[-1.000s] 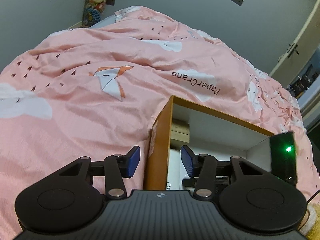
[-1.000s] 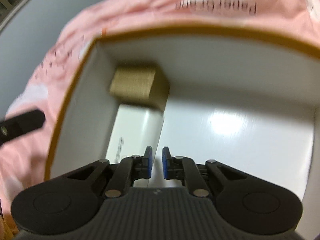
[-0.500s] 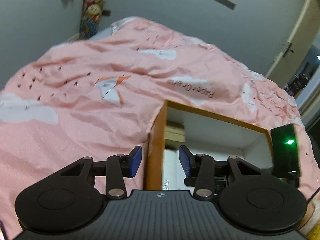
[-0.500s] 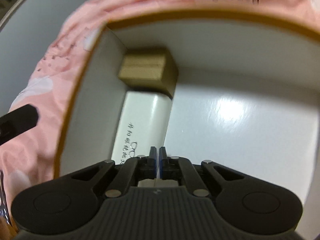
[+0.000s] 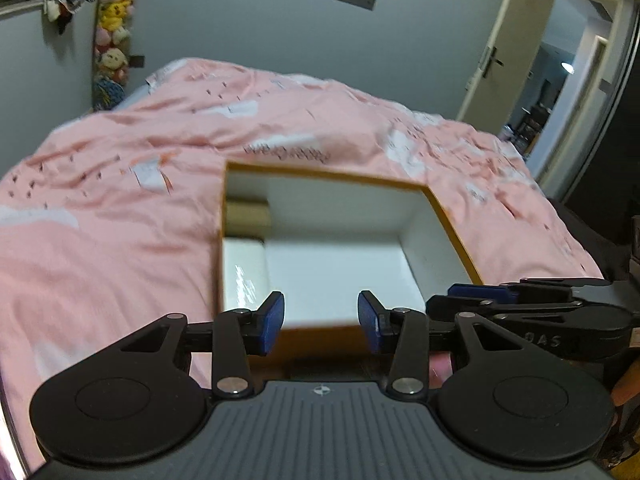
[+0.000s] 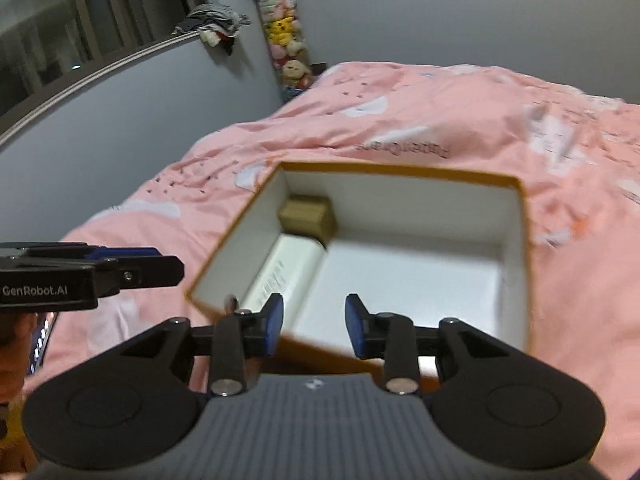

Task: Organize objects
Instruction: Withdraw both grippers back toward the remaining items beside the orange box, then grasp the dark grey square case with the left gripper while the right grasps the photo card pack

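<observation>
My left gripper [image 5: 321, 320] stands half open with nothing between its pads. My right gripper [image 6: 314, 323] is opening, also empty. Both hang above the near wall of the orange box [image 6: 527, 264]. Inside, along its left wall, lie a white carton [image 6: 280, 270] and a tan block [image 6: 307, 217]. The pink duvet [image 5: 120, 220] beyond the box reads "PaperCrane"; my left gripper's side reads "GenRobot.AI".

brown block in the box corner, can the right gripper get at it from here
Probably yes: the box is open-topped, nothing covers the brown block, and the right gripper holds nothing, jaws opening. The walls close beside it could crowd the jaws.
</observation>
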`<state>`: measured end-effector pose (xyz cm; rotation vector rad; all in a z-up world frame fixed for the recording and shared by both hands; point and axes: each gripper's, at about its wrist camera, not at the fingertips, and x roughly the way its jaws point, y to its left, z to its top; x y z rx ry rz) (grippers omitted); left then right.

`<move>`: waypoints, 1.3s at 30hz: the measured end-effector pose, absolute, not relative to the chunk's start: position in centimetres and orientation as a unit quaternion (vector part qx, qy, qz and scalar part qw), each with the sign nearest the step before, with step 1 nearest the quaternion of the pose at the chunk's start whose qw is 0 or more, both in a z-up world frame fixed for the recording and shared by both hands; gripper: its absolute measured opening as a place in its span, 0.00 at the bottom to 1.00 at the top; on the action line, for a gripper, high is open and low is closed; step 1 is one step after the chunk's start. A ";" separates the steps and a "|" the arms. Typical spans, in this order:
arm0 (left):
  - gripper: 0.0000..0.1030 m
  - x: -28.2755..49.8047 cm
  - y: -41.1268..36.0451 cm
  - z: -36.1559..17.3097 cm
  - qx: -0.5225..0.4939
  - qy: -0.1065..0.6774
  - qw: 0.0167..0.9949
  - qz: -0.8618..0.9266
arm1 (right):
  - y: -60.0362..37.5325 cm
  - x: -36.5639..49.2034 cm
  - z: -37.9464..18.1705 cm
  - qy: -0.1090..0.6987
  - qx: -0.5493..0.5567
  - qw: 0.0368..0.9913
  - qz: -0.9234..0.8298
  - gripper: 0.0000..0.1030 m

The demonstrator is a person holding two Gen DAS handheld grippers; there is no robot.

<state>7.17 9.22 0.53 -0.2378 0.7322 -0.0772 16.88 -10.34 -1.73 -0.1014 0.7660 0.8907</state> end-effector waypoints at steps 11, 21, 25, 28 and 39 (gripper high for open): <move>0.44 4.4 3.4 -2.1 -0.089 0.413 0.900 -0.107 | -17.3 11.8 -6.5 0.463 -0.049 0.821 0.330 0.35; 0.44 3.9 -0.7 -3.1 -0.032 0.446 0.883 -0.141 | -20.5 11.6 -8.9 0.529 -0.017 0.792 0.305 0.35; 0.44 4.3 -0.8 -2.9 -0.018 0.433 0.890 -0.138 | -20.7 12.2 -8.7 0.518 -0.008 0.798 0.307 0.35; 0.44 4.9 -0.2 -3.1 -0.023 0.435 0.892 -0.121 | -20.8 12.6 -8.5 0.513 0.002 0.803 0.303 0.34; 0.57 8.1 5.5 -4.1 -0.072 0.459 0.884 -0.048 | -15.5 15.0 -7.2 0.493 -0.004 0.786 0.373 0.36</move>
